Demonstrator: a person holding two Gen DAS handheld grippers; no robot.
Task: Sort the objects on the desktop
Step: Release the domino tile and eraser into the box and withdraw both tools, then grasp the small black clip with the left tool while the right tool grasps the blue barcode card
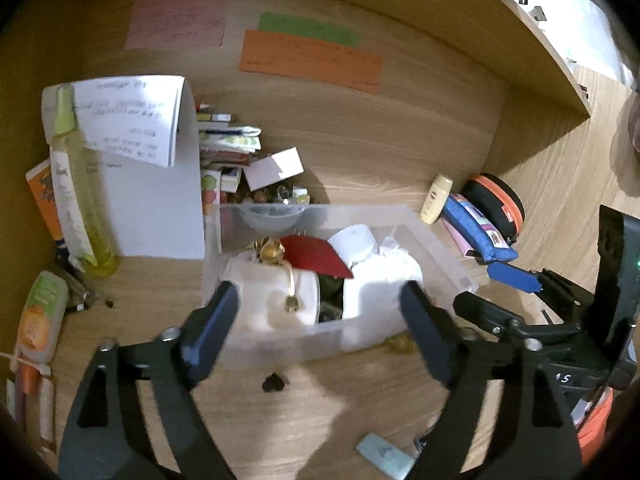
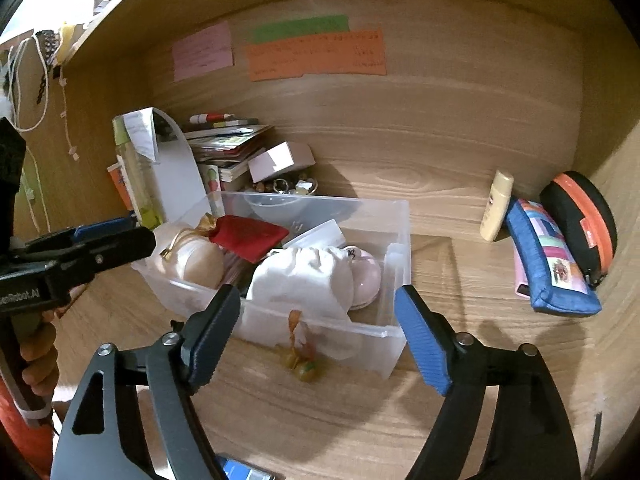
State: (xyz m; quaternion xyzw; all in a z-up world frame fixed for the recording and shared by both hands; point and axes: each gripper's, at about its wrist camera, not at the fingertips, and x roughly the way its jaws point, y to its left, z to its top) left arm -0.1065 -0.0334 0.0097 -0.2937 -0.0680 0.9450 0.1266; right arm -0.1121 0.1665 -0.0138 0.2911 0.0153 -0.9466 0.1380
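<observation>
Two wrist views of a wooden worktop [image 2: 320,408] set in an alcove. At centre we see a clear plastic bin [image 2: 394,224], [image 1: 432,236] holding a red pouch [image 2: 250,236], [image 1: 316,258], a white drawstring bag [image 2: 304,276], a cream pouch with gold cord [image 2: 196,258] and a pink round case [image 2: 366,278]. The left tongs [image 1: 320,312] hover over the bin's near edge with jaws spread wide and nothing between the pads. The right tongs [image 2: 318,328] likewise stand wide apart before the bin's front wall, gripping nothing. A small gold-green trinket [image 2: 304,368] lies on the worktop just beside that wall. To the right, well apart from the bin, we note a cream lotion bottle [image 2: 496,208], a blue pencil case [image 2: 552,260] and a black-and-orange zip case [image 2: 580,220]. Behind the bin: stacked books [image 2: 228,140], a white box [image 2: 280,160], a yellow spray bottle [image 1: 76,184]. Coloured paper notes [image 2: 316,54] are stuck on the back wall.
</observation>
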